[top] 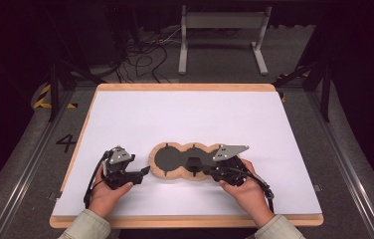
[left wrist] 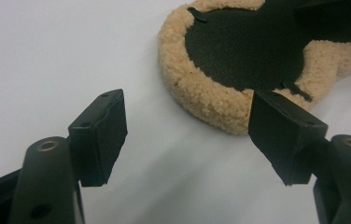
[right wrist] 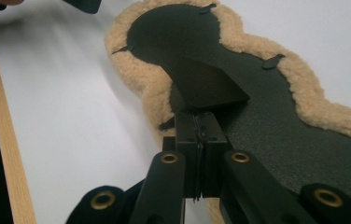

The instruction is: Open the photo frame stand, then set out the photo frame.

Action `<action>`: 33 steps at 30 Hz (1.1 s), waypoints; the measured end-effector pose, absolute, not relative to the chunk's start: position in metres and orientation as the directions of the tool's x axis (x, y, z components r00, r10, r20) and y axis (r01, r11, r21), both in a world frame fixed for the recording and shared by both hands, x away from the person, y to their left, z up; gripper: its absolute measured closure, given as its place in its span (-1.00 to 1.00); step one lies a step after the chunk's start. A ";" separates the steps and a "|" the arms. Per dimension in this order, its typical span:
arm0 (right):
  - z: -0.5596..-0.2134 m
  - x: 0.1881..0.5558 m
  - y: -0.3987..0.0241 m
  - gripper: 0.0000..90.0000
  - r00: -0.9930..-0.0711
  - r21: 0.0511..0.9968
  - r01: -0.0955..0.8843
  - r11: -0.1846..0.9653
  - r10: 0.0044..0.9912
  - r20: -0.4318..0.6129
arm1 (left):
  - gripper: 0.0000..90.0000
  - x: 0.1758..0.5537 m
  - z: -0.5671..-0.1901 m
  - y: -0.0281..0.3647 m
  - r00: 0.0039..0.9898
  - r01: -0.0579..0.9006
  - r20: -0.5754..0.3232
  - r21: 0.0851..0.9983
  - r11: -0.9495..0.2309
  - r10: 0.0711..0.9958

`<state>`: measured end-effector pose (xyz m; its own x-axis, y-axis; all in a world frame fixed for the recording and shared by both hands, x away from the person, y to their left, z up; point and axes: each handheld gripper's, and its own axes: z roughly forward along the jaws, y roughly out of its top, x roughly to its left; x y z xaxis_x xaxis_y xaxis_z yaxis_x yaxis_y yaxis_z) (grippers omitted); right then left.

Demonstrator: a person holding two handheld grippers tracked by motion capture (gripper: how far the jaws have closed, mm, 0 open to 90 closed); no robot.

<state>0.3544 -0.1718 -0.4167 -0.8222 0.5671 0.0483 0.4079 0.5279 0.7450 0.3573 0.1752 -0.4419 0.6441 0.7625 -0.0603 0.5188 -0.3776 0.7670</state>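
A three-lobed pad (top: 167, 158) lies flat on the white table top (top: 185, 119); it has a black face and a tan fleece rim (left wrist: 197, 88). In the right gripper view a thin black flap (right wrist: 201, 84) rises off the pad's black face (right wrist: 276, 135), and my right gripper (right wrist: 200, 123) is shut on the flap's near edge. From above, that right gripper (top: 202, 169) sits over the pad's right lobe. My left gripper (left wrist: 187, 112) stands open just left of the pad's left lobe (left wrist: 239, 51), nothing between its pads (left wrist: 110, 126). In the high view the left gripper (top: 142, 172) rests on the table.
A wooden border (top: 185, 220) edges the white top. On the floor behind the table stand a grey metal frame (top: 222, 22) and loose cables (top: 140, 59). The tip of the left gripper (right wrist: 82, 4) shows at the upper left of the right gripper view.
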 end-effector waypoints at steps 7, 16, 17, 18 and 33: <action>-0.417 0.353 -0.175 0.95 -0.816 0.752 0.412 0.515 0.575 0.053 | -0.36 0.358 -0.441 0.175 0.645 0.521 -0.078 0.772 -0.364 0.760; -0.399 0.345 -0.203 0.64 -0.789 0.768 0.406 0.495 0.614 0.021 | -0.29 0.363 -0.436 0.171 0.670 0.518 -0.101 0.774 -0.366 0.735; -0.397 0.345 -0.205 0.58 -0.788 0.769 0.406 0.495 0.616 0.020 | -0.29 0.363 -0.436 0.171 0.670 0.518 -0.101 0.774 -0.366 0.735; -0.397 0.345 -0.205 0.58 -0.788 0.769 0.406 0.495 0.616 0.020 | -0.29 0.364 -0.434 0.171 0.669 0.520 -0.108 0.776 -0.358 0.736; -0.387 0.342 -0.239 0.47 -0.738 0.780 0.447 0.438 0.673 0.044 | -0.25 0.367 -0.434 0.167 0.669 0.528 -0.104 0.763 -0.373 0.736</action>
<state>0.3424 -0.2388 -0.3867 -0.7380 0.6734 0.0443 0.4466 0.4380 0.7802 0.3669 0.1666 -0.4339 0.6694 0.7357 -0.1037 0.5284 -0.3732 0.7625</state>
